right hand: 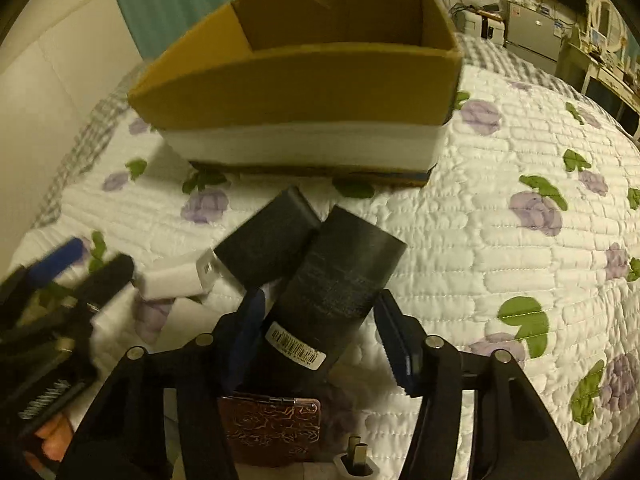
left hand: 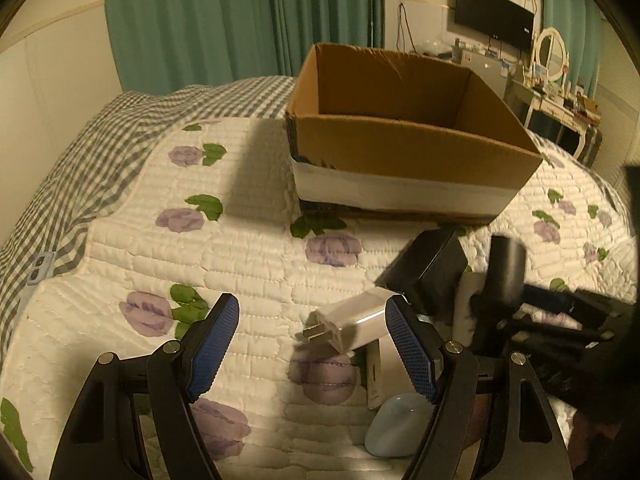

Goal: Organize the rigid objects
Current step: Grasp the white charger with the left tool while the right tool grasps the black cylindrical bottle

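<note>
A bed [left hand: 248, 248] under a white quilt printed with purple flowers, with grey gingham bedding [left hand: 100, 152] at its far edge. Teal curtains [left hand: 200, 20] hang on cream walls. A dark wall-mounted screen [left hand: 494, 20] and a white vanity mirror [left hand: 552, 54] stand to the right in dim, warm light.

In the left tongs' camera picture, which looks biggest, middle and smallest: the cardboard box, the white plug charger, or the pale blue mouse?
1. Open brown cardboard box, biggest by far, though farthest away.
2 and 3. White rectangular plug charger and pale blue rounded computer mouse look about alike; the mouse is nearer and partly hidden, so I won't rank them.
</note>
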Available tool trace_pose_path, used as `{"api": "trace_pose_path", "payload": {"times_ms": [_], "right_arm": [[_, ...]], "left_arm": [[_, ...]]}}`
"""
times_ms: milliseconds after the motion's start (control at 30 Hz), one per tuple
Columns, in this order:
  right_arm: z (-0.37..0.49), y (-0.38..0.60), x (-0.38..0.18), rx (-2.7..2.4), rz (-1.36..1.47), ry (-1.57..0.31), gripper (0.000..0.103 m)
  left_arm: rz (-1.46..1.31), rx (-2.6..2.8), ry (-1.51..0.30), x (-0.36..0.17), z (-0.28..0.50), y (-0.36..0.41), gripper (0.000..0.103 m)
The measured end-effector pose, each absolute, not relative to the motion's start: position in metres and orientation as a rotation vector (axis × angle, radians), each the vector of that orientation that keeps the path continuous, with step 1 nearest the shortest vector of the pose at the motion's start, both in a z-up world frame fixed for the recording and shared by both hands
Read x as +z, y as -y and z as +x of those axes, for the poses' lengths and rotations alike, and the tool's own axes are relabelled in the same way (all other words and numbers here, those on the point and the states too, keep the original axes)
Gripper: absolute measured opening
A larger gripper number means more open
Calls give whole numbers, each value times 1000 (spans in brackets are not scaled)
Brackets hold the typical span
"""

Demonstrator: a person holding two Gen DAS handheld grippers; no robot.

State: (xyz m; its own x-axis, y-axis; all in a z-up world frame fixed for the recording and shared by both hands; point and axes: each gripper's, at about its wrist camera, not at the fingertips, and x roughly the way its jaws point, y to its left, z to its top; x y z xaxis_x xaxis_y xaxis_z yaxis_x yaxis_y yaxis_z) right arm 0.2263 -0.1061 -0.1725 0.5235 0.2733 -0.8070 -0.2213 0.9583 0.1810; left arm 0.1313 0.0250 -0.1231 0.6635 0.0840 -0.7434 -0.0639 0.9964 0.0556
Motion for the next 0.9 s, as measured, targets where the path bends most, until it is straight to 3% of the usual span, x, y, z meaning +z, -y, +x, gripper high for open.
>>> {"api": "trace_pose_path", "payload": {"times_ms": [167, 733, 900], "right_arm": [[222, 123, -154, 291, 86, -905, 46], [223, 166, -140, 268, 159, -827, 44], [219, 163, -134, 288, 160, -810, 42]], "left_arm": [[30, 48, -917, -134, 140, -16, 78], [33, 84, -1072, -167, 180, -1, 76], [22, 71, -1041, -164, 176, -4, 74]]}}
